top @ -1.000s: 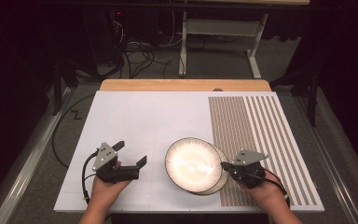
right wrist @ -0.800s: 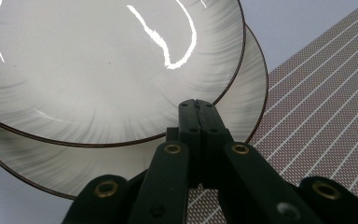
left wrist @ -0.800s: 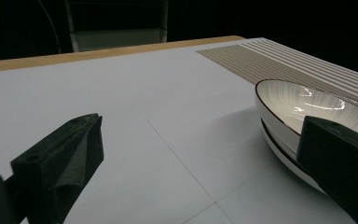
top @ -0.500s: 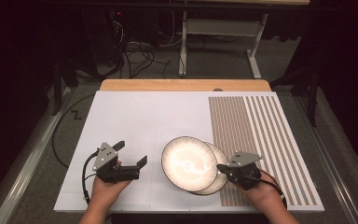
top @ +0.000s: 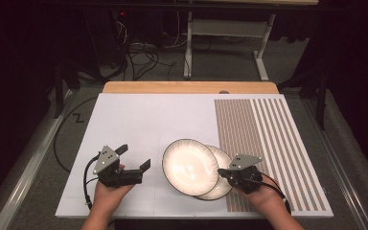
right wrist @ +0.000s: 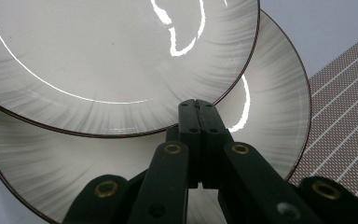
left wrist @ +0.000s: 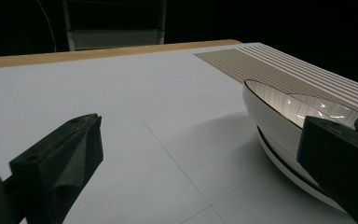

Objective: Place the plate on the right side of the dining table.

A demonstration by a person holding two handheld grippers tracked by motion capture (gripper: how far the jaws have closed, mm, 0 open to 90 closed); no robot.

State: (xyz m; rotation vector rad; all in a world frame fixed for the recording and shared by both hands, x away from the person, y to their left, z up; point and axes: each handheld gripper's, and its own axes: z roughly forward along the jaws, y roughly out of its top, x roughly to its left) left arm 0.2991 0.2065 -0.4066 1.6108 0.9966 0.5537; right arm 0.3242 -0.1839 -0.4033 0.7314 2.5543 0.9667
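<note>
White board is covering the table (top: 139,120) in the high view, with brown stripes on the right. Two plates are sitting near the front edge; the top plate (top: 189,166) is overlapping the bottom plate (top: 220,188). The right gripper (top: 224,173) is pinching the top plate's rim. The left gripper (top: 134,157) is waiting beside it, jaws apart.

Seen from the left gripper view, the top plate (left wrist: 279,116) is tilting, its far side up.

Looking through the right gripper view, the jaws are squeezing the rim (right wrist: 196,103) tight. The plate is round, so no long side. It is shiny, so it could slip and crack on the bottom plate (right wrist: 270,107).
</note>
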